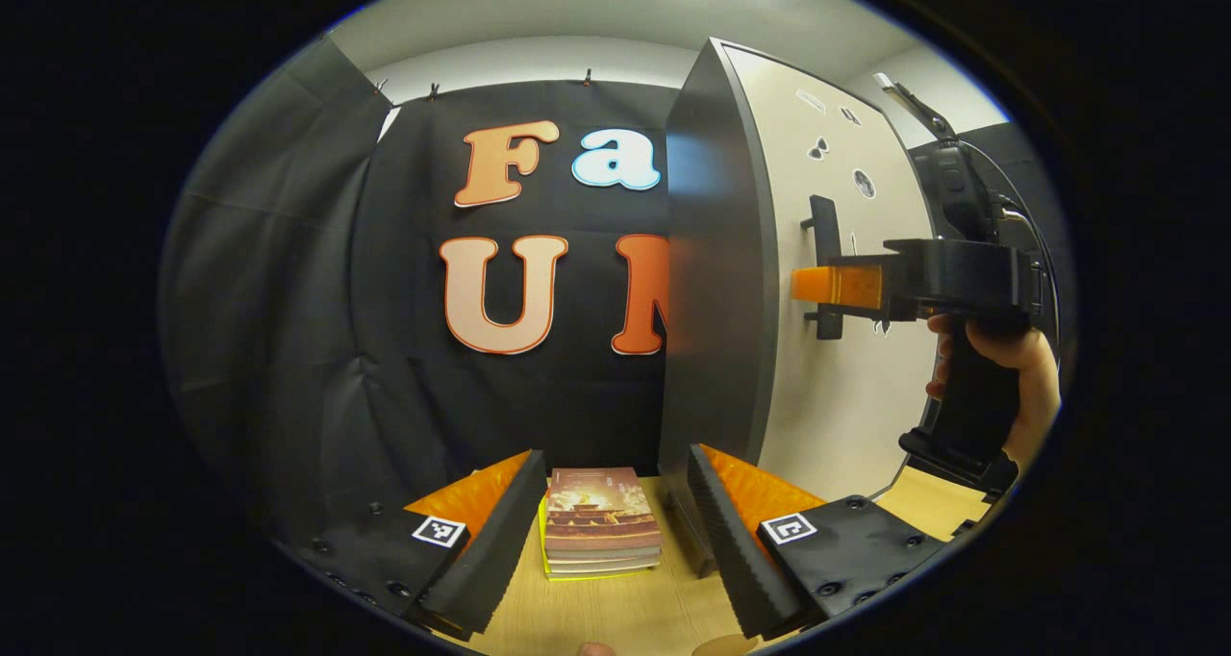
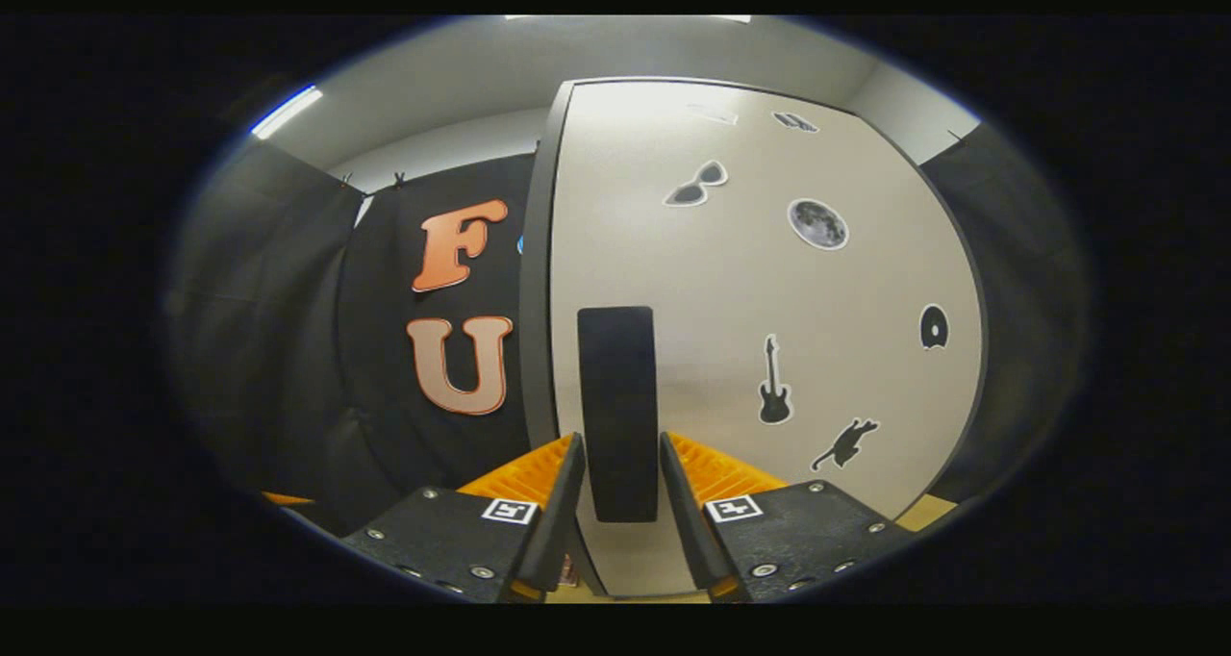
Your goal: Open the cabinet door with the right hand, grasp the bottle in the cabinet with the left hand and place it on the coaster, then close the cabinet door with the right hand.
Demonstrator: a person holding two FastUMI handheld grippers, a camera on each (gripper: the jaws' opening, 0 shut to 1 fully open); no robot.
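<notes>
Two claws are in view. The right claw [image 2: 615, 488] brackets the black handle [image 2: 617, 414] of the cabinet door [image 2: 769, 290]; its fingers stand just beside the handle on either side, but contact cannot be confirmed from the right gripper view. The handle's long axis runs vertically, and the door faces the right claw's camera. In the left gripper view, the right claw [image 1: 817, 286] points at the handle [image 1: 823, 266] from the side, held by a hand [image 1: 1010, 377]. The left claw [image 1: 611, 541] is spread above the table [image 1: 625, 618], with a stack of books [image 1: 598, 521] lying flat between its fingers.
</notes>
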